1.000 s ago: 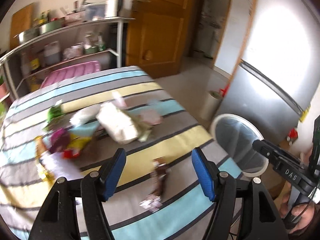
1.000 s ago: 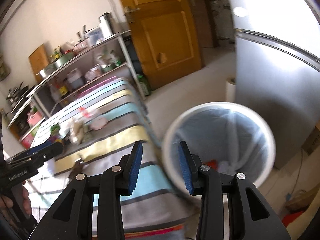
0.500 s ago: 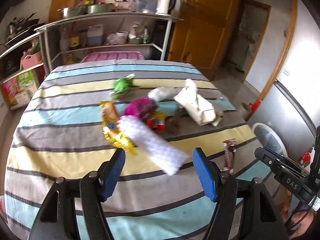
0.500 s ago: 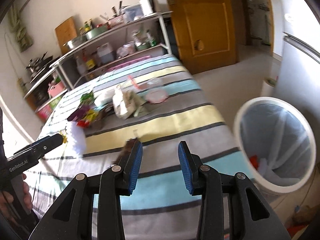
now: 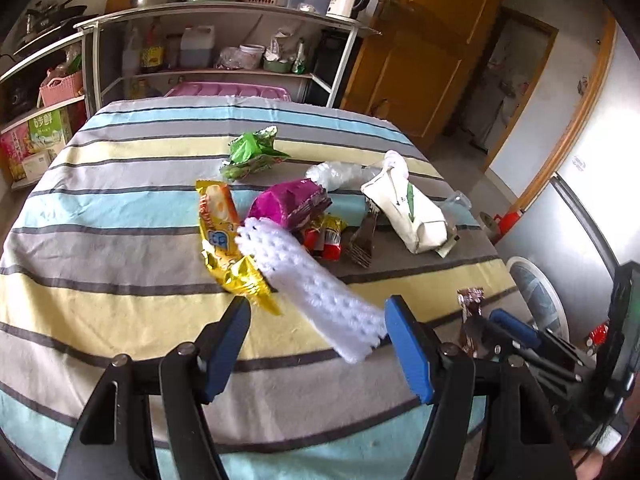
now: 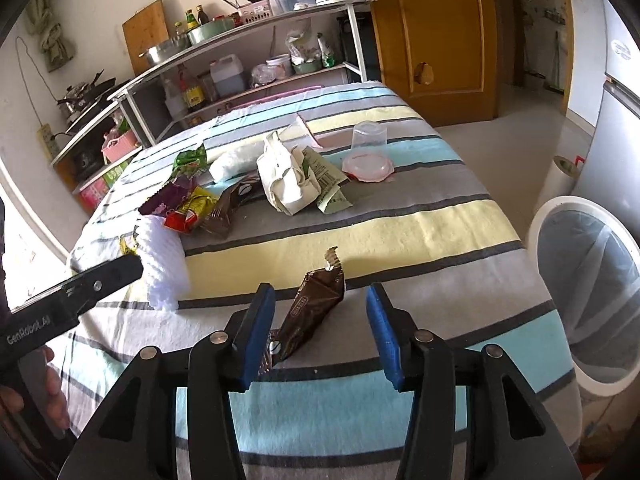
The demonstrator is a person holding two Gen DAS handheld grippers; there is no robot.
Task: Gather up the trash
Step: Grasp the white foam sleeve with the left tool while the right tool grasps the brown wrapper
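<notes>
Trash lies scattered on the striped tablecloth: a white foam net, a yellow wrapper, a purple wrapper, a green wrapper and a white paper bag. My left gripper is open, its jaws on either side of the foam net's near end, not touching it. In the right wrist view a brown wrapper lies between the jaws of my right gripper. They are opening, and the pads stand clear of the wrapper. The white lined bin stands on the floor to the right.
A clear cup and a plastic lid sit farther back on the table. A metal shelf with pots and bottles stands behind it. A wooden door and a grey fridge are on the right.
Both views swung from the bin toward the table. The right jaws widened around the brown wrapper. The left gripper came lower and nearer to the foam net.
</notes>
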